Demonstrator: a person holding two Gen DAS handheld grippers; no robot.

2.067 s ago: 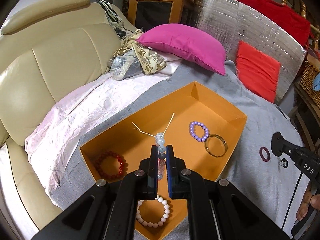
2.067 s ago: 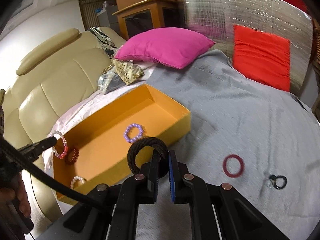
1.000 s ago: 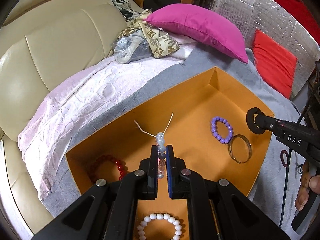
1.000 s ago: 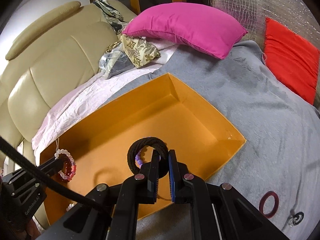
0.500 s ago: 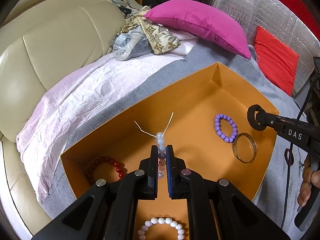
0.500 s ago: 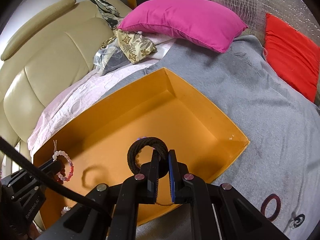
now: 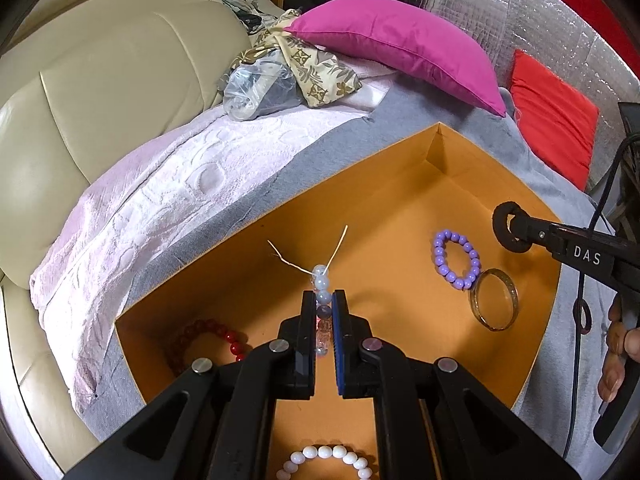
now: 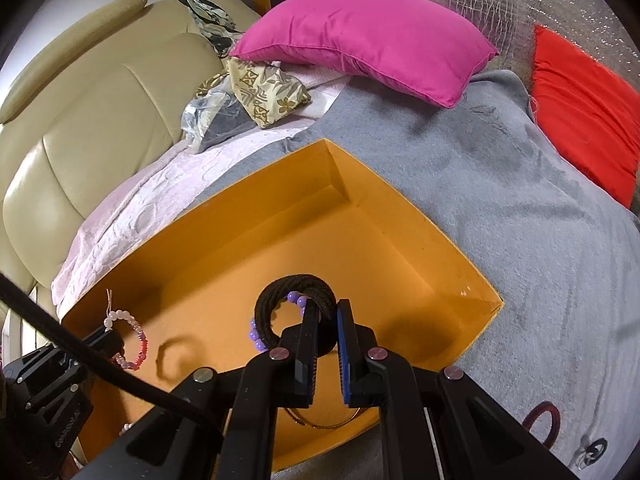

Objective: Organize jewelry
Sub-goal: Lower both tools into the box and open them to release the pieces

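Left tool: jaws of the left tool (image 7: 324,300) were closed on a bracelet of pale and pink beads (image 7: 322,280), held above the orange box (image 7: 400,184) with its white cord ends sticking up.
Right tool: the right tool (image 8: 327,312) was clamped on a black hair tie (image 8: 280,300), held over the right part of the box; in the left wrist view the same tie (image 7: 505,229) was seen at the tool tip (image 7: 520,230).
Box floor, near: a white bead bracelet (image 7: 328,454) lay closest to the left camera, a red bead bracelet (image 7: 208,336) lay by the near left wall.
Box floor, farther: a purple bead bracelet (image 7: 456,258) and a clear bangle (image 7: 494,300) lay just beside each other.
Outside the box: a dark red ring (image 8: 540,420) and a small dark ring (image 8: 596,450) lay on the grey blanket (image 8: 520,200).
Behind: a pink blanket (image 7: 160,200), a magenta pillow (image 7: 392,44), a red cushion (image 7: 552,116) and a beige sofa back (image 7: 100,80) were seen.
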